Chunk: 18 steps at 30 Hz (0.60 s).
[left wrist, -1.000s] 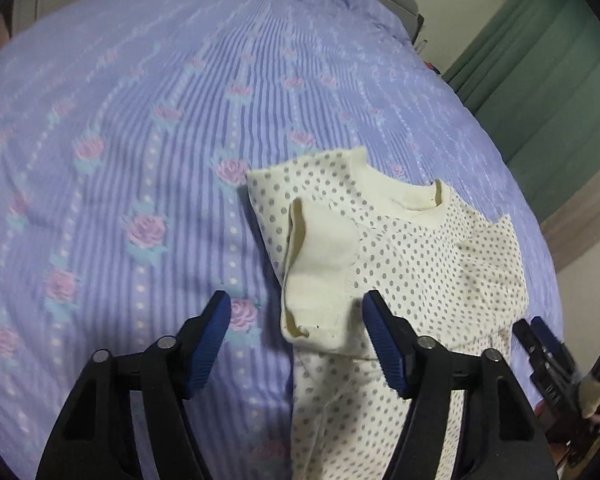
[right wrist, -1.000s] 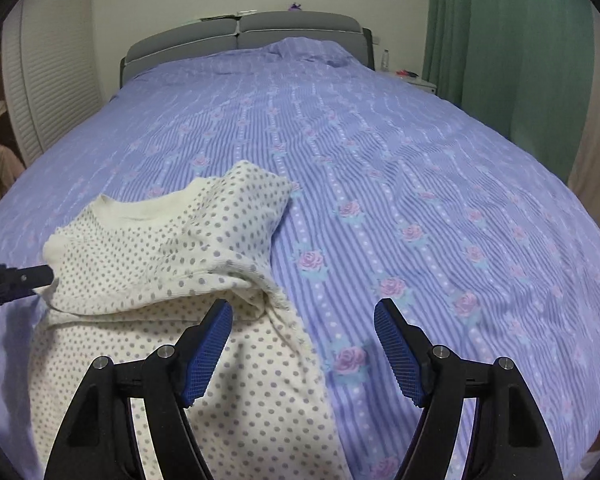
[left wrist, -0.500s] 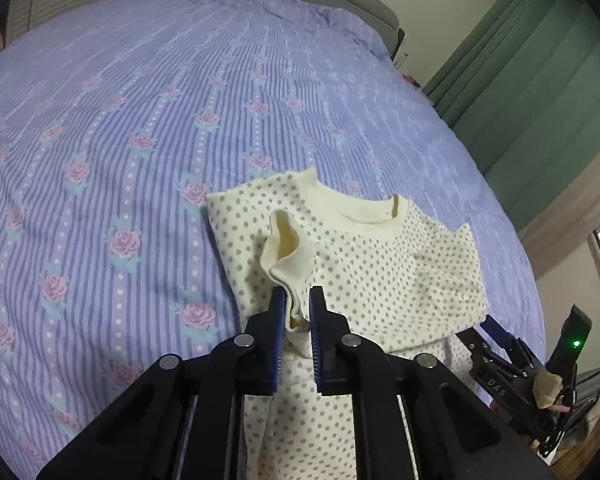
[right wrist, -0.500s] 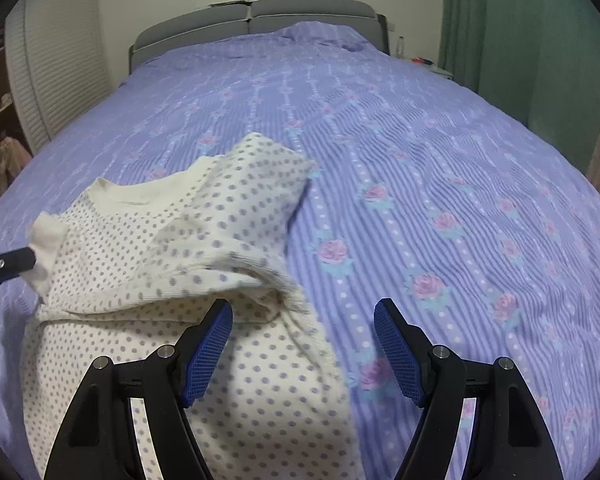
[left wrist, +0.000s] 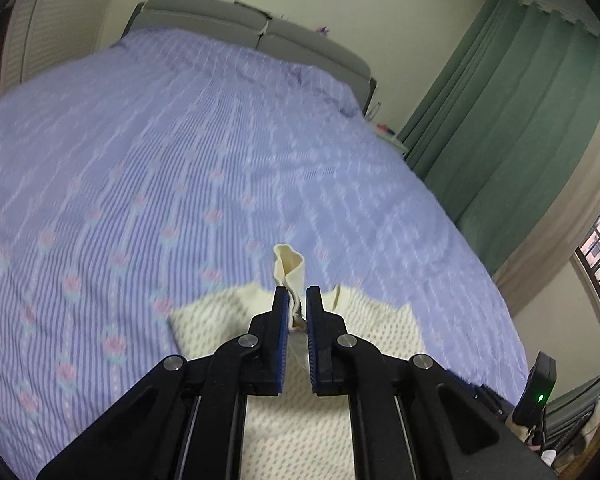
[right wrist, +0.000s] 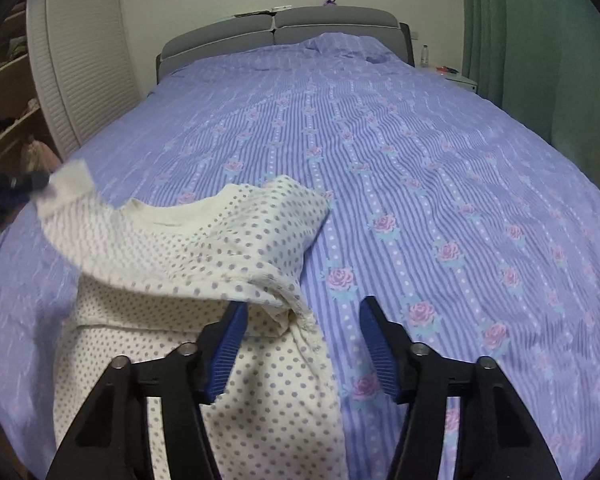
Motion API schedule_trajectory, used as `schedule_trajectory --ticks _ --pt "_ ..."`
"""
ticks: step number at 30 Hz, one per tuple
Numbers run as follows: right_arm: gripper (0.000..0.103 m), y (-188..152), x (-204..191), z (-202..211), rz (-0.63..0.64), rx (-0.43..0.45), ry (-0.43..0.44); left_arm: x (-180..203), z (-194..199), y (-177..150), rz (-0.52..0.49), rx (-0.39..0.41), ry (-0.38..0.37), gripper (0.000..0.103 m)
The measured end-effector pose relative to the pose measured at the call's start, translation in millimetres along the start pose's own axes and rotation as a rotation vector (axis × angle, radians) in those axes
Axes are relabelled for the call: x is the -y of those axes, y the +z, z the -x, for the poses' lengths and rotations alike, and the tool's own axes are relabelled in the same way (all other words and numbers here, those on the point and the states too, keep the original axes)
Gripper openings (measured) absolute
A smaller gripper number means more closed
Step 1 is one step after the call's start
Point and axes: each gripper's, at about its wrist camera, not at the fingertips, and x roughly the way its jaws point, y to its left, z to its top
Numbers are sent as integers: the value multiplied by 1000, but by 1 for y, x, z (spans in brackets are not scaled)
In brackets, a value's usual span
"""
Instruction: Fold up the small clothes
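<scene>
The limp, light dotted top [right wrist: 204,264] is pinched by its cuff [left wrist: 290,270] between the left gripper's [left wrist: 297,308] fingertips, while the right gripper [right wrist: 300,320] is held spread, with the folded sleeve hem just ahead judged the best hold.

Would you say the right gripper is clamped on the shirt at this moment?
No, the right gripper is open, its blue fingers spread wide above the dotted shirt, gripping nothing.

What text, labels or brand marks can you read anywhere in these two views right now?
None readable.
The bottle by the headboard: label too small to read.
The black device with the green light: no legible marking.
The dotted shirt, the left gripper holding its sleeve, and the right gripper: no print visible.
</scene>
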Motion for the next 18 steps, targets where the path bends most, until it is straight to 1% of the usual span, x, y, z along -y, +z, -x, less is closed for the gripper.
schedule_trajectory --ticks 2,3,4,6,8,9,11,12,14,17,18 --pt "48 4 0 -2 11 -24 0 5 -1 9 0 14 0 10" --pt "41 5 0 -4 19 -39 5 7 -1 14 -4 19 4 10" --pt "37 6 0 -5 29 -62 19 10 -2 19 -10 25 12 10" --pt "36 6 0 -3 36 -79 26 17 -4 26 -27 36 23 10" --pt "36 6 4 1 22 -65 18 21 -6 32 -52 44 31 10" --pt "36 7 5 1 10 -64 22 22 -7 35 -52 46 37 10" --pt "35 10 5 -3 -2 -77 44 22 -6 38 -33 40 20 10" --pt "33 11 2 -4 12 -86 52 22 -5 39 -33 40 22 10" --pt "33 10 -8 -5 67 -93 57 25 -3 38 -52 45 33 10" --pt "32 5 -17 -7 109 -108 63 26 -1 37 -48 42 17 10" --pt "28 4 -17 -9 112 -109 51 26 0 35 -52 43 18 10"
